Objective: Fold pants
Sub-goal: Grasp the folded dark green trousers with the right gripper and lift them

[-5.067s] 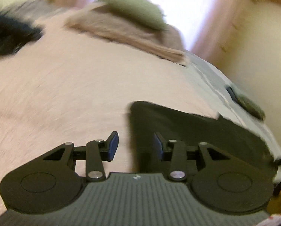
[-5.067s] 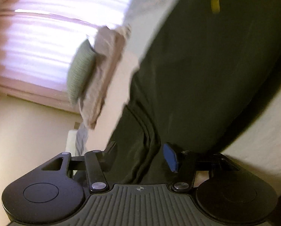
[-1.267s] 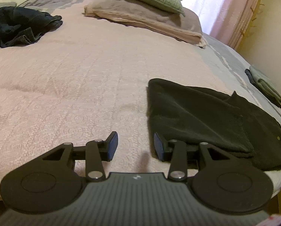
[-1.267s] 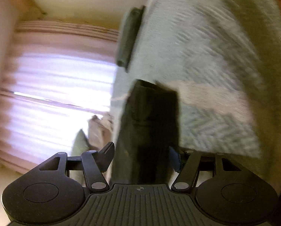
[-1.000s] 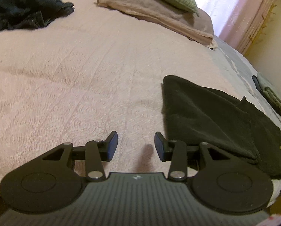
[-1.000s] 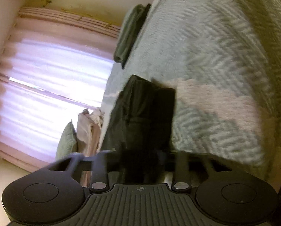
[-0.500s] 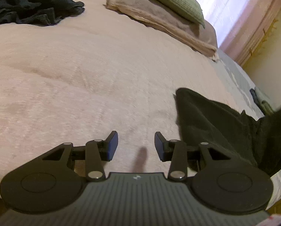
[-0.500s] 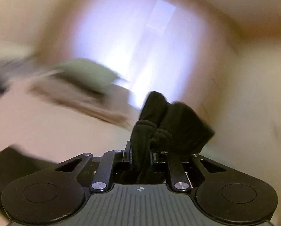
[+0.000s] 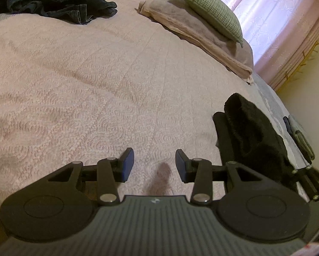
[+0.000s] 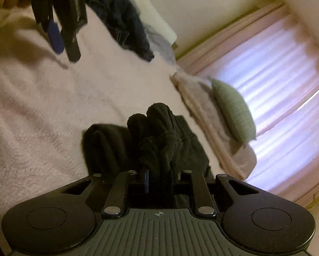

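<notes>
Lifted since earlier, the pants [image 10: 159, 140] bunch in the clamped right claw [image 10: 160, 178]; left claw [image 9: 154, 166] gapes empty over the bed [image 9: 95, 89].

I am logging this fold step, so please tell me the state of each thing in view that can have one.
Left gripper: open, empty, over the bedspread.
Right gripper: shut on the black pants.
Black pants: partly folded, one end bunched and lifted.
Dark jeans: crumpled in a heap.
Green pillow: lying on the folded pink blanket.
Curtains: drawn.

Right fingers [image 10: 146, 180] buried in pants [image 10: 159, 128]
</notes>
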